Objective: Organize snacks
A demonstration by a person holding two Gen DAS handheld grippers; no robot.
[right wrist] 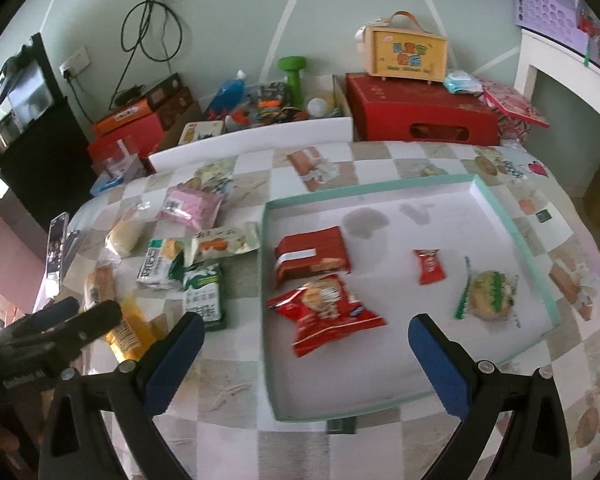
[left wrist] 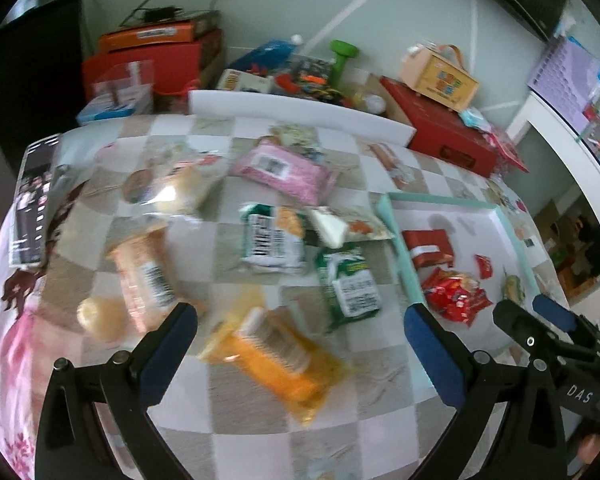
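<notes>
While both grippers are hanging released and empty, left gripper (left wrist: 300,332) is hovering over the yellow plastic snack packet (left wrist: 276,354) lying on the checkered surface (left wrist: 380,384), and right gripper (right wrist: 306,342) is hovering above the mint-rimmed white tray (right wrist: 512,232) holding a red crinkled snack bag (right wrist: 326,314).

Soft, even daylight fills both views, with weak shadows. The left wrist view is blurred by motion, and the snacks (left wrist: 276,240) look smeared. Both fisheye views bend strongly and go dark at the edges.

blur: left-wrist snacks, yellow packet (left wrist: 276,354) print unreadable | cut off: phone (right wrist: 56,248) lower end behind left hand-held gripper (right wrist: 80,320)
</notes>
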